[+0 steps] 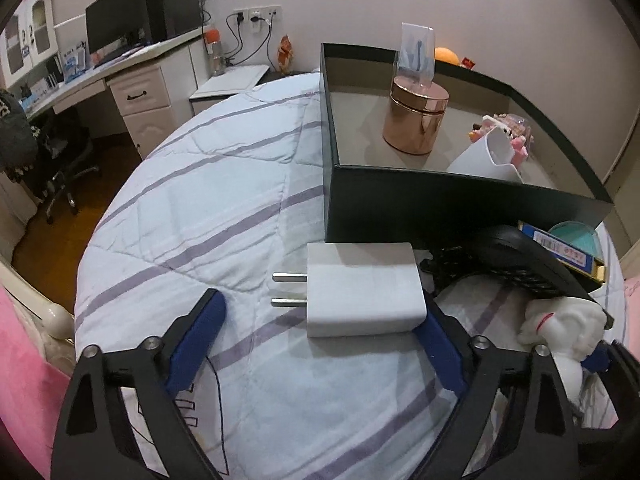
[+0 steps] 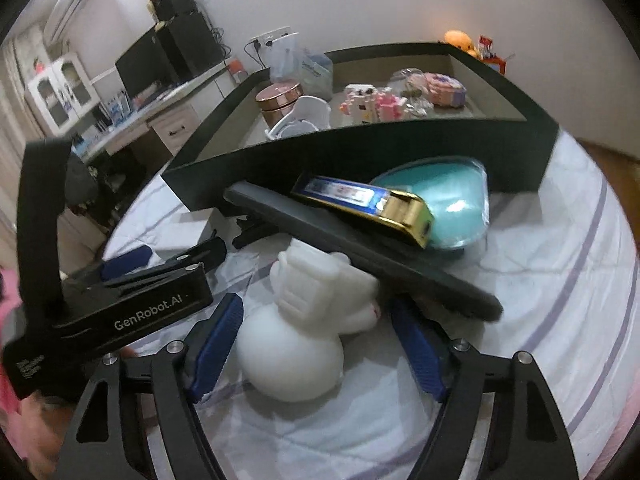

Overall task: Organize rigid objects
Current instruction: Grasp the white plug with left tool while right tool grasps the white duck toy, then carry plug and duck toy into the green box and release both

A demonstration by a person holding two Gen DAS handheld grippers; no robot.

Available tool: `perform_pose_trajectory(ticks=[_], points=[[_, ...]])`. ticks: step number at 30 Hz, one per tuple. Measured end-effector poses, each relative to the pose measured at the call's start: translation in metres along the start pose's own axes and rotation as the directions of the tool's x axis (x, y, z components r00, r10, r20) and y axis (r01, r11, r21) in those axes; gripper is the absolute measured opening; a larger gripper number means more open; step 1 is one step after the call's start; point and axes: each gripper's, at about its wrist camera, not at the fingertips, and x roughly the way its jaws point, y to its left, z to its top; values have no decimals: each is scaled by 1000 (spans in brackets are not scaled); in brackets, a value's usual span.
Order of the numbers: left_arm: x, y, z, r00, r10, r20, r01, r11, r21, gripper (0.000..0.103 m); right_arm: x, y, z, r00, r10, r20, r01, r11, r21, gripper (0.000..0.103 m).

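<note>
A white charger plug (image 1: 360, 292) lies on the striped quilt (image 1: 208, 208), prongs pointing left. My left gripper (image 1: 320, 302) stands open around it: the right pad (image 1: 436, 340) is against its side and the left pad (image 1: 200, 332) is well clear. A white figurine (image 2: 296, 320) lies on the quilt between the fingers of my right gripper (image 2: 316, 306). That gripper is open; the left pad is close to the figurine's round body and the right pad stands apart from it. The left gripper (image 2: 160, 264) also shows beside it in the right wrist view.
A black open box (image 1: 400, 200) just behind holds a rose-gold jar (image 1: 416, 120), a white holder (image 1: 488, 156) and pink block toys (image 2: 372, 104). Against its front wall lie a black flat device (image 2: 360, 252), a blue-and-gold pack (image 2: 372, 204) and a teal item (image 2: 452, 200). A desk stands far left.
</note>
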Motion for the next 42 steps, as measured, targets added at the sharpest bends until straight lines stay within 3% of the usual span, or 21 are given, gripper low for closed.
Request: perform_pose_trajectory(ticks=[1,4,24,35,42], points=[[0,0,0,1000,0,1,0,1000,5,81,1,3,-1,1000,-21,8,21,1000,-19,72],[-1,-1,1,1000,-4,14,4,1000,16,66,3,10,-3,998,-59,24,61,996,-64,69],[-35,3,-18,999,-30,42,32,999,-36,66,-24,5,-12,998,55,26,-54,996,-64,68],[-92,3,-11,989,-33,142,38,999,-31,66,-68,5,-3,989,111,95,-105,992,-67,68],[-121,-8,7,974,-63,217,66,998,-10,66,-98,-1,23,977,122,173,-108,990,-86,68]])
